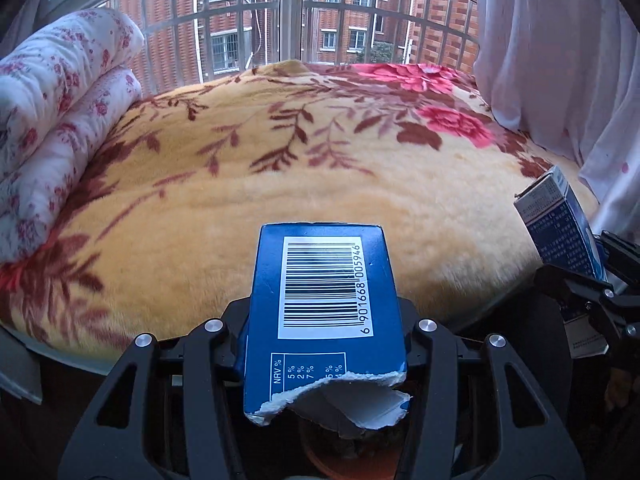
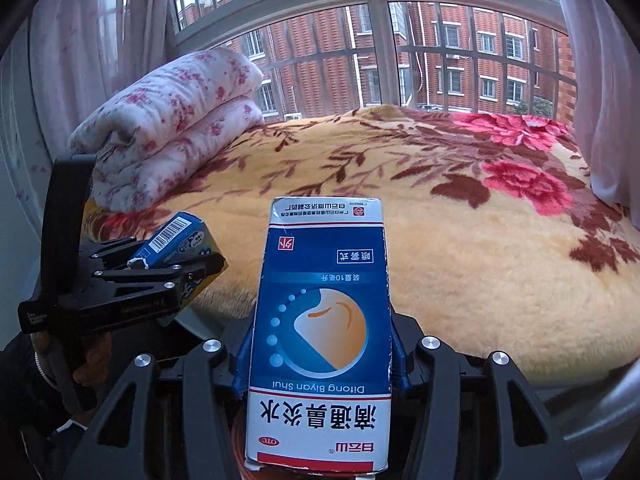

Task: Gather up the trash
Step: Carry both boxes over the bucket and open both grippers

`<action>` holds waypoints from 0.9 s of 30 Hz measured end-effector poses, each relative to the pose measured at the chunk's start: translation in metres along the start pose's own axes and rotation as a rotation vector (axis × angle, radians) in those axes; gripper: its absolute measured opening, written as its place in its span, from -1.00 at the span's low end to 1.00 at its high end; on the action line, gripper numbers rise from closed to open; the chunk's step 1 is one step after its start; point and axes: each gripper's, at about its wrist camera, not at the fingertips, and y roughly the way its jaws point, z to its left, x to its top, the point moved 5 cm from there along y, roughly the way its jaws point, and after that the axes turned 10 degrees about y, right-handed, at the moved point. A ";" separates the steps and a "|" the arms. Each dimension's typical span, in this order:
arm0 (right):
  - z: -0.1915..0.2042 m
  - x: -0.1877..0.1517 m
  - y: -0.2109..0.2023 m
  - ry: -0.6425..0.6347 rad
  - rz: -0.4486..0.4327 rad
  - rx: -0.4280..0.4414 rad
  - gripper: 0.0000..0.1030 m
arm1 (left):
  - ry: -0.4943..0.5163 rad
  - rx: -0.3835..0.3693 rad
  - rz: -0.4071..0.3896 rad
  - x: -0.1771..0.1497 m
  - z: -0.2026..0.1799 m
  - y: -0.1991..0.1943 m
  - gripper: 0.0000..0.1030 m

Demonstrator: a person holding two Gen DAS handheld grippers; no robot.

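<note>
My left gripper is shut on a torn dark blue carton with a barcode, held above the bed's near edge. It also shows in the right wrist view, clamped in the left gripper at the left. My right gripper is shut on a blue and white medicine box with Chinese print, upside down. That box also shows at the right of the left wrist view, held in the right gripper.
A bed with a yellow floral blanket fills the middle. A folded white floral quilt lies at its far left. Behind it is a barred window, with pale curtains at the right. An orange round rim shows below the left gripper.
</note>
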 end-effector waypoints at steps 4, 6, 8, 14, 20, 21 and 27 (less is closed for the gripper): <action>0.000 -0.022 -0.001 0.005 0.047 0.017 0.00 | 0.008 -0.014 0.032 -0.023 -0.007 -0.001 -0.06; 0.001 -0.034 -0.001 -0.012 0.069 0.026 0.00 | 0.029 -0.024 0.052 -0.037 -0.013 0.001 -0.06; 0.003 -0.045 0.002 -0.027 0.100 0.038 0.00 | 0.055 -0.032 0.079 -0.050 -0.020 0.005 -0.06; 0.004 -0.080 0.018 -0.069 0.184 0.052 0.00 | 0.088 -0.065 0.169 -0.080 -0.033 0.029 -0.06; -0.004 -0.097 0.034 -0.069 0.252 0.030 0.00 | 0.072 -0.106 0.283 -0.109 -0.040 0.060 -0.06; -0.005 -0.099 0.036 -0.070 0.261 0.028 0.00 | 0.070 -0.113 0.294 -0.112 -0.041 0.062 -0.06; -0.010 -0.115 0.051 -0.068 0.334 0.029 0.00 | 0.087 -0.138 0.357 -0.126 -0.048 0.077 -0.06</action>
